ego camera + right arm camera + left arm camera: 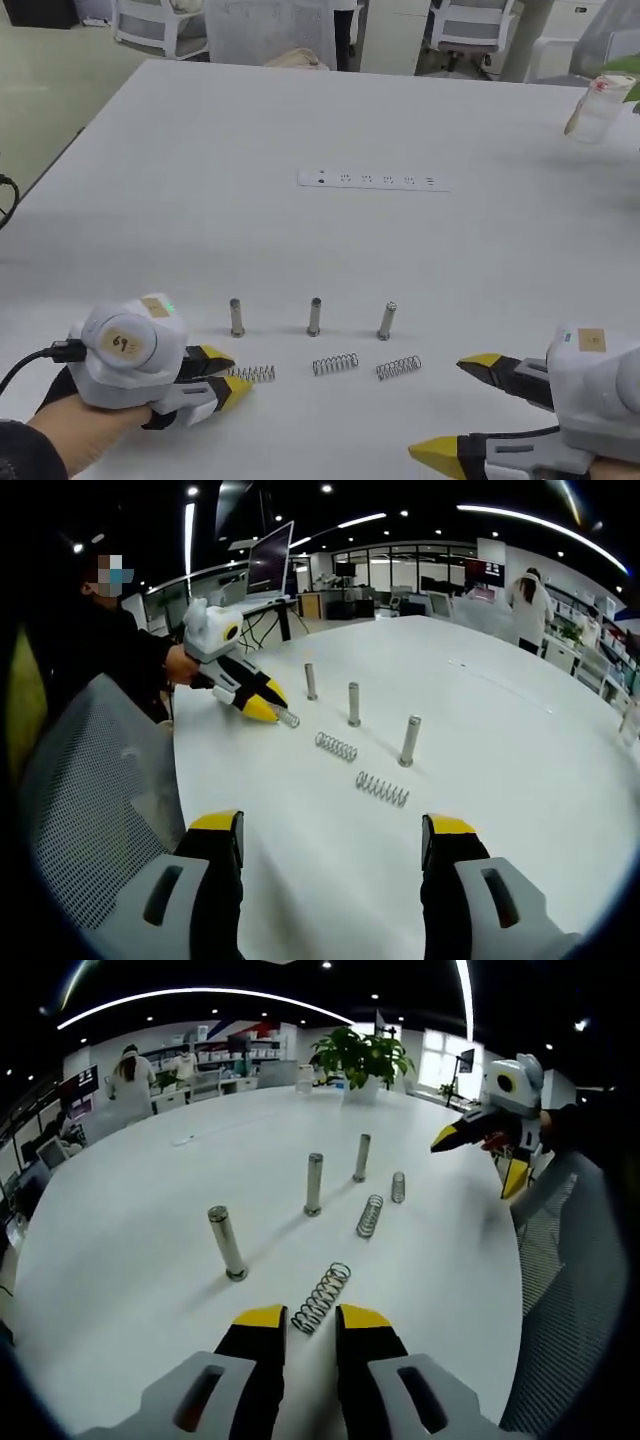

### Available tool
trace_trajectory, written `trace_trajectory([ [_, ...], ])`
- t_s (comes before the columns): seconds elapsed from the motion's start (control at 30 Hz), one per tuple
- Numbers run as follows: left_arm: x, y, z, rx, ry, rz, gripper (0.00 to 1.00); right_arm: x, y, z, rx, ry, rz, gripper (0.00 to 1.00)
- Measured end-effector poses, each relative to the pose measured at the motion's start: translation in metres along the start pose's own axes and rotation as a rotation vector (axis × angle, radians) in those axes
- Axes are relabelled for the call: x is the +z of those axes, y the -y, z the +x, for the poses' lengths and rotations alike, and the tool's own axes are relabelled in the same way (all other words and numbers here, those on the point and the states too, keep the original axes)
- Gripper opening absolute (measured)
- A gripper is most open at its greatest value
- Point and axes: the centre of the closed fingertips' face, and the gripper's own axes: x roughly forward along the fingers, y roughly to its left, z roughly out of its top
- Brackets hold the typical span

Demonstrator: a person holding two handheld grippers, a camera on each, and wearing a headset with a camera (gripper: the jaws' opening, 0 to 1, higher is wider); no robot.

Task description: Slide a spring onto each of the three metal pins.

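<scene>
Left gripper point(232, 370): jaws narrowly apart, straddling the end spring point(252, 373), unclamped. Right gripper point(440, 408): jaws wide apart. All springs lie on the counter point(300, 120) just before the upright pins point(314, 316). Judged light, compressible and roll-prone, so grip mid-coil, gently.

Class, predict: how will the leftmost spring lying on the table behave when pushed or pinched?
The leftmost spring lies on its side, so it will probably roll. Its thin, open coils likely flex and feel light.

Open-plan office: swivel chairs point(470, 25), monitor point(270, 558), potted plant point(360, 1055).
</scene>
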Motion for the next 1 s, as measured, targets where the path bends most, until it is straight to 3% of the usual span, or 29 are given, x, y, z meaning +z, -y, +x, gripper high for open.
trace_trajectory([
  [0.77,-0.007,0.006,-0.006,0.004,-0.013,0.05,0.05,0.001,-0.001,0.001,0.003,0.002,-0.007,0.71],
  [1.0,-0.005,0.011,-0.009,-0.01,0.005,0.056,0.05,0.002,-0.001,0.0,0.003,0.007,-0.012,0.71],
])
